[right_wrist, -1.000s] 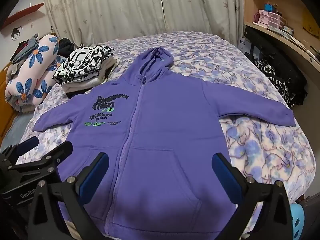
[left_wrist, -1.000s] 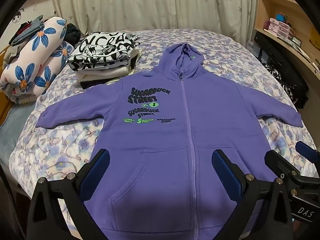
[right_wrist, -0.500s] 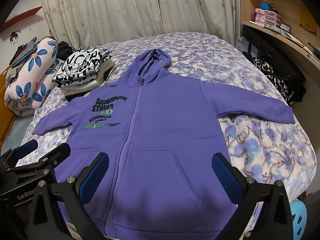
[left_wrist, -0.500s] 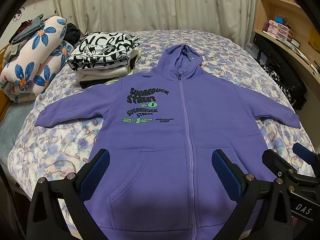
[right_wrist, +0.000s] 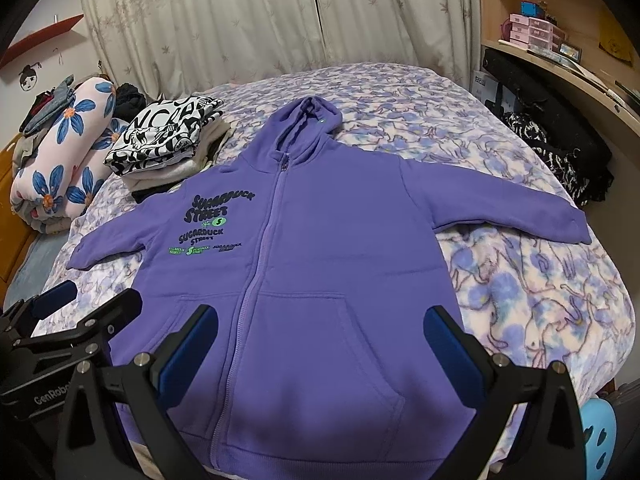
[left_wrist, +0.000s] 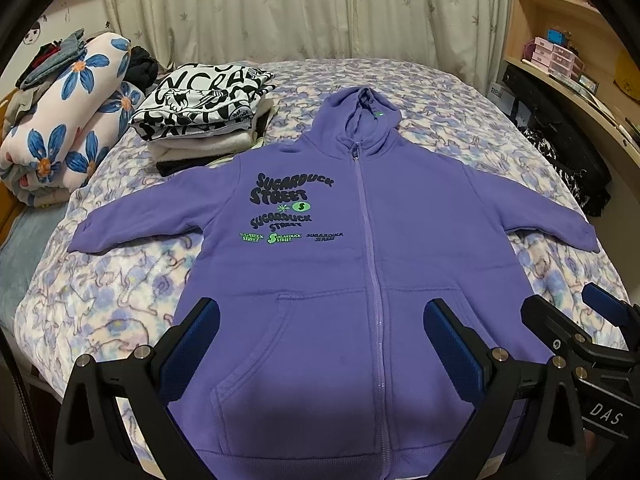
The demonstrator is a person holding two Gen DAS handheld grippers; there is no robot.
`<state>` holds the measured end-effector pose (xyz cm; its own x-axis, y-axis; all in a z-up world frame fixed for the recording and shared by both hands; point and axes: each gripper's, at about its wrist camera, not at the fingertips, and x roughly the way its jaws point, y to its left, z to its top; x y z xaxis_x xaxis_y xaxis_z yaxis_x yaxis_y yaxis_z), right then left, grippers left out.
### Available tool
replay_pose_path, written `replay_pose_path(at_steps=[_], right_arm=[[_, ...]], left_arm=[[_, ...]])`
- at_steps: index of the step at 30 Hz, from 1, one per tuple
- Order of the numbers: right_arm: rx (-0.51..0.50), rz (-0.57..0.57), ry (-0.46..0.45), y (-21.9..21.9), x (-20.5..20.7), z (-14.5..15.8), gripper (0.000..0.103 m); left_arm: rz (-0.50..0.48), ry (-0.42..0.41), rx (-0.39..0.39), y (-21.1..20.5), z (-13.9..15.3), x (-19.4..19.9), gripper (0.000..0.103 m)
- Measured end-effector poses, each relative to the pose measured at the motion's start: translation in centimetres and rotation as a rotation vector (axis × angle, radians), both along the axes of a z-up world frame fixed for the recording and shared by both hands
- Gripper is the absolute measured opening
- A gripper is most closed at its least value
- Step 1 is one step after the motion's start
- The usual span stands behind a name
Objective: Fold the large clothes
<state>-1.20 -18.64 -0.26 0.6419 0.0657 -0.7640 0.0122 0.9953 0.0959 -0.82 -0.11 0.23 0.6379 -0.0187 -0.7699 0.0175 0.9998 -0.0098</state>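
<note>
Left gripper (left_wrist: 320, 344): I had its jaws spread wide, holding nothing, above the hem.
Right gripper (right_wrist: 320, 344): likewise apart, holding nothing.
Purple zip hoodie (left_wrist: 400, 248): lay flat, front up, on the floral bedspread (left_wrist: 112, 292).
Handling: I judged it soft, thick fleece, floppy; best pinched at hem corners or cuffs.
Axis: ran hem nearest me to hood (left_wrist: 360, 120) farthest; sleeves splayed sideways.
</note>
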Motion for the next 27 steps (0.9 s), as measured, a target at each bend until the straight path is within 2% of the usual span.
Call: replay_pose_path(at_steps=[27], right_arm=[[0.002,-0.009,0.011,-1.0,-0.1,-1.2,0.103]], left_arm=[[-0.003,0.032,0.002,-0.4,-1.2,0.4,0.101]])
